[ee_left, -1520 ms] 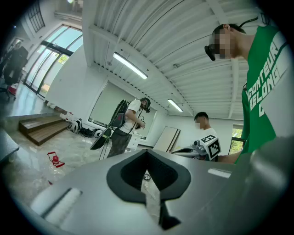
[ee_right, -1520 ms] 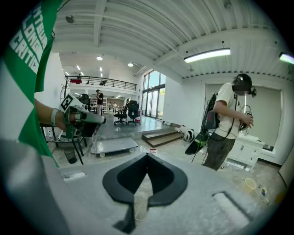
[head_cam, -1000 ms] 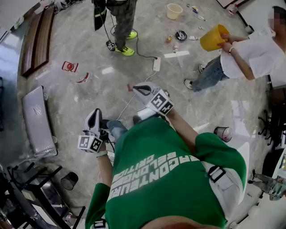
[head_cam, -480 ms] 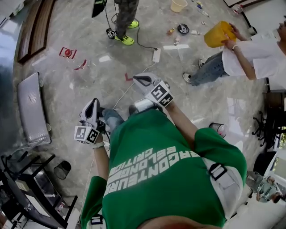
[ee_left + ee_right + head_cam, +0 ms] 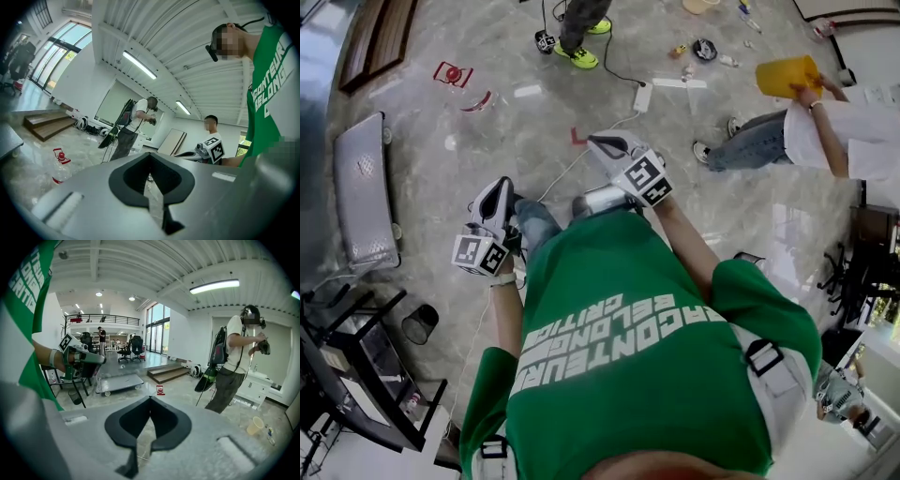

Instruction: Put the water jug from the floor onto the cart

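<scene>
Both hand-held grippers are held out in front of a person in a green shirt (image 5: pixel 619 356), above a marbled grey floor (image 5: pixel 487 141). The left gripper (image 5: pixel 497 192) is seen with its jaws together, the black pads meeting at their tips with nothing between them; the same is shown in the left gripper view (image 5: pixel 150 153). The right gripper (image 5: pixel 602 145) is likewise closed on nothing, its pads touching at the tips in the right gripper view (image 5: pixel 150 398).

The water jug (image 5: pixel 455 75), clear with a red cap and handle, is found on the floor at about 11 o'clock from the left gripper, well apart from both grippers. Whether it stands or lies cannot be told. It is also seen at 9 o'clock in the left gripper view (image 5: pixel 58 164) and just above the closed jaws in the right gripper view (image 5: pixel 160 390).

The cart (image 5: pixel 364 192), a flat grey platform on castors, is placed at 9 o'clock from the left gripper, apart from the jug; it is seen at 11 o'clock in the right gripper view (image 5: pixel 119 382).

A yellow bucket (image 5: pixel 787 75) is held by a person in a white shirt (image 5: pixel 844 131) at 2 o'clock. Neon yellow shoes (image 5: pixel 584 58) are seen at 12 o'clock, with a white power strip (image 5: pixel 642 97) beside them.
</scene>
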